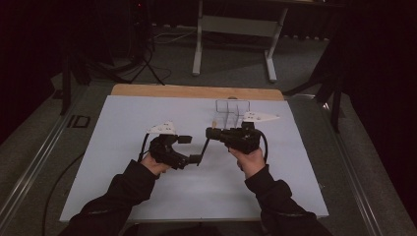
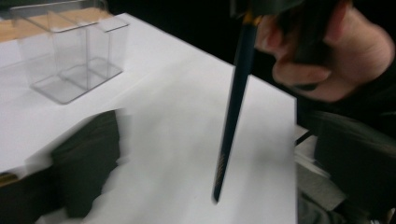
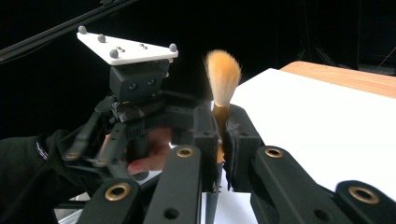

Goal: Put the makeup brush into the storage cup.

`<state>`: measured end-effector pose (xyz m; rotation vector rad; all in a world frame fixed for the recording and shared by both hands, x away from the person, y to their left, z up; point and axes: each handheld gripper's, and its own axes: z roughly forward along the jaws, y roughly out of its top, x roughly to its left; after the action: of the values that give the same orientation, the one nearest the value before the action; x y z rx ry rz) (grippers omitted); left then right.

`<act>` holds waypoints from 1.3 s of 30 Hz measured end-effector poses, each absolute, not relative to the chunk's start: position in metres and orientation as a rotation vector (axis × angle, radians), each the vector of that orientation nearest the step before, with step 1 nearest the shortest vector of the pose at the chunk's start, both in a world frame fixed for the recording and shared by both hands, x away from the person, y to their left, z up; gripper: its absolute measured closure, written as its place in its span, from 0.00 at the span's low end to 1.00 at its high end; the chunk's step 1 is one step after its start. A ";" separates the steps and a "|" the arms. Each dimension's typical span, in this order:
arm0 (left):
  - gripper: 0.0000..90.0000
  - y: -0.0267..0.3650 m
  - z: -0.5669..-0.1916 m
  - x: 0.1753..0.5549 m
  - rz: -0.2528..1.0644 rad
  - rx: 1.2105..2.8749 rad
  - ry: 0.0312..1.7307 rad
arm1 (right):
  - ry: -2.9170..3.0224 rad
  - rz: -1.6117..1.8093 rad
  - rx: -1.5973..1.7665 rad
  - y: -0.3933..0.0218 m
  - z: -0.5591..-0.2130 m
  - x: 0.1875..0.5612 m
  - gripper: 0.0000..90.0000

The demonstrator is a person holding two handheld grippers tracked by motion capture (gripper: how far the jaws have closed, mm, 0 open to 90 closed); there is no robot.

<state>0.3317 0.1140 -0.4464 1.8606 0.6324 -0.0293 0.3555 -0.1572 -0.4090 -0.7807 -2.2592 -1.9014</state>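
Observation:
A brush with orange bristles [image 3: 223,70], a gold ferrule and a dark handle [image 2: 233,107] stands upright over the white sheet [image 1: 147,196]. My right gripper [image 3: 220,140] is shut on the brush at the ferrule; from above this gripper [image 1: 212,132] sits mid-table with the handle [image 1: 203,148] slanting down to the left. My left gripper [image 1: 190,149] is open, its fingers spread on either side of the handle's lower end without pressing it. In the left gripper view one of its own jaws is a dark blur at lower left.
A clear plastic box [image 1: 232,110] with compartments stands at the back of the sheet, just beyond the right gripper, and also appears in the left gripper view [image 2: 70,60]. The table's wooden edge [image 1: 196,92] runs behind it. A desk frame [image 1: 236,29] stands farther back.

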 end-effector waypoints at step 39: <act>0.00 0.207 -0.459 0.298 0.277 1.775 0.725 | -2.445 -1.939 -0.721 -0.188 -0.355 0.368 0.94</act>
<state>0.2985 0.2073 -0.4592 1.7751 0.7246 0.2772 0.3679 -0.1875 -0.3546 -0.7211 -2.4450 -1.9389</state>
